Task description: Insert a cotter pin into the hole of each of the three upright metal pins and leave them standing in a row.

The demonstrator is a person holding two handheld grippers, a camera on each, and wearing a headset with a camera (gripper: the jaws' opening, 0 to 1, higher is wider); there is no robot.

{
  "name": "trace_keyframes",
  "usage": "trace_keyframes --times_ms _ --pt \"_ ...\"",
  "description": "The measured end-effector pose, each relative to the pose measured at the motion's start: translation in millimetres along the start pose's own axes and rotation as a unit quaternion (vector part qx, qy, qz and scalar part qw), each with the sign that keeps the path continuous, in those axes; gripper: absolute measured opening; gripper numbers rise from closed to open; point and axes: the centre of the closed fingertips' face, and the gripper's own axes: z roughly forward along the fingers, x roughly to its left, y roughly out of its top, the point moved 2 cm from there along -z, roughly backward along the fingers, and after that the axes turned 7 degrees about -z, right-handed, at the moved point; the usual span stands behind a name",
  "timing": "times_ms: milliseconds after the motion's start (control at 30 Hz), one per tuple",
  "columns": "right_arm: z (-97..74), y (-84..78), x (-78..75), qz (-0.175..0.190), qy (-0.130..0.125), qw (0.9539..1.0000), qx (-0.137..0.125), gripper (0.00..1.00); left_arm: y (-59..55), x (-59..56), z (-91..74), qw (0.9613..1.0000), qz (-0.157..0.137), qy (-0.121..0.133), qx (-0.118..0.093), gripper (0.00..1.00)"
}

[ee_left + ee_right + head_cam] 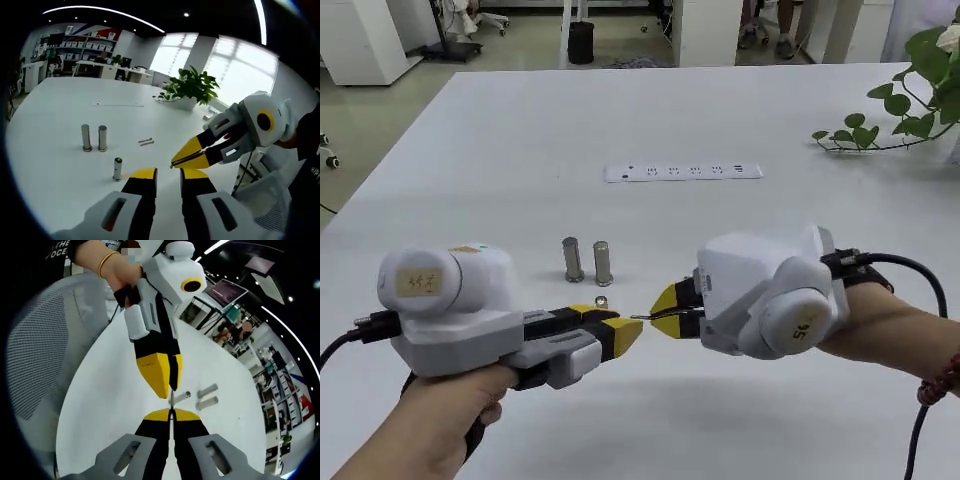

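So the big white table [740, 120] is smooth and matte. Both grippers hang low over its near edge, nose to nose, which looks to me like a handoff or a re-grip before threading. The right gripper [670, 312] is chunky white plastic with yellow-tipped black jaws. They're pinched tight on a cotter pin [642, 318], a thin wire sliver poking out toward the other tool, so the free end is probably the bit meant for a hole. The left gripper [625, 333] has the same build, with its jaws a little apart and nothing between them, right at that wire's tip. Behind them stand the metal pins, plain dull-steel cylinders: the first metal pin [572, 260] and second metal pin [603, 263] upright and just beside each other, like the start of the row. The third metal pin [601, 301] is upright too but nearer the grippers, I'd guess pulled forward for easier reach. Two spare cotter pins [145, 141] lie flat on the table beyond it.
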Motion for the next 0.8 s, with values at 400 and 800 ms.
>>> trace_keyframes --times_ms 400,800 --pt "2.6 9.0 5.7 -0.013 0.009 0.9998 -0.01 0.0 -4.6 -3.5 -0.5 0.9992 -0.038 -0.011 -0.001 0.06" --pt "5.3 12.1 5.9 -0.021 0.011 0.9996 -0.013 0.0 -6.2 -2.9 1.8 0.9985 -0.051 -0.016 -0.001 0.0"
